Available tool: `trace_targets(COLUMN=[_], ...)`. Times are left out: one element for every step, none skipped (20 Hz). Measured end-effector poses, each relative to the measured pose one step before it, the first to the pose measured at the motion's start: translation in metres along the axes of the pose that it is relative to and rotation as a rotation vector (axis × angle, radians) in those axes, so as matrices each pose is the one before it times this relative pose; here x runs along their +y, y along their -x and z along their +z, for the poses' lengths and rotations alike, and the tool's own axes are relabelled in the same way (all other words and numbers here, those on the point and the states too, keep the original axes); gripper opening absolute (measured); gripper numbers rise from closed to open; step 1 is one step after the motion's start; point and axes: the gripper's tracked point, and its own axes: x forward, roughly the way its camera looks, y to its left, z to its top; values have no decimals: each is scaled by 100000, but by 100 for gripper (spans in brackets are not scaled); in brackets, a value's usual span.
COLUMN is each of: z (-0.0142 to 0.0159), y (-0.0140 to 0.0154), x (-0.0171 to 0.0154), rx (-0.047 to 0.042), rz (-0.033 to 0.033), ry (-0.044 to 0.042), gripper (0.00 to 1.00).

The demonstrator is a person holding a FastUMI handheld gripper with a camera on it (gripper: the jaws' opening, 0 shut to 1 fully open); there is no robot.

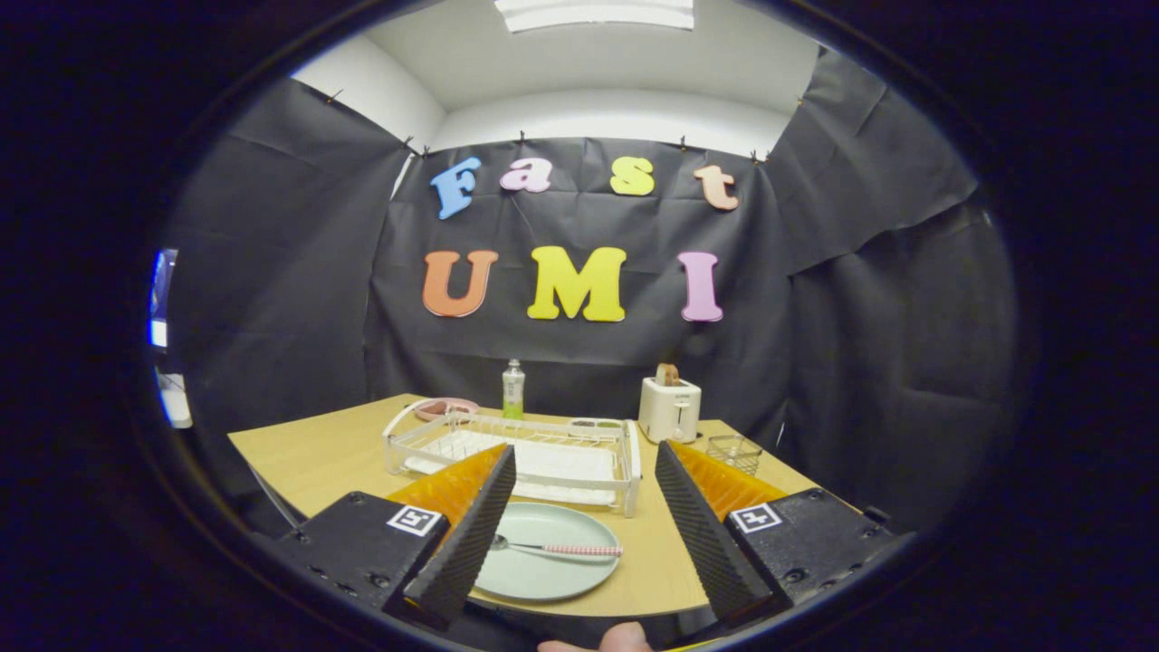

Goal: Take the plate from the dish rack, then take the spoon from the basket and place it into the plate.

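While claw (579, 507) gapes, pink-handled spoon (557, 548) lies w/in pale-green plate (543, 572).

Pale green plate (543, 566) (spoon (561, 548) handle pink-checked).

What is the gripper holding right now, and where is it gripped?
Nothing. The gripper is open, its fingers apart above the table. The spoon lies in the plate between them, untouched.
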Motion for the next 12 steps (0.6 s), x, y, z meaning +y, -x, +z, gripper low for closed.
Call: trace_targets(z=[-97, -13, -33, 123, 17, 46, 30, 254, 177, 116, -30, 94], y=[202, 212, 56, 82, -116, -16, 39, -55, -123, -231, -185, -170], x=[277, 205, 330, 339, 372, 410, 215, 91, -114, 86, 312, 187], rx=[-320, -15, 28, 33, 159, 313, -33, -388, -218, -85, 173, -301], rz=[-73, 106, 191, -26, 170, 417, 549, -129, -533, -438, 196, -113], ry=[-650, -860, -801, -13, 627, 676, 199, 127, -19, -695, -466, 258], gripper=[100, 100, 100, 100, 100, 100, 100, 100, 100, 100, 100, 100])
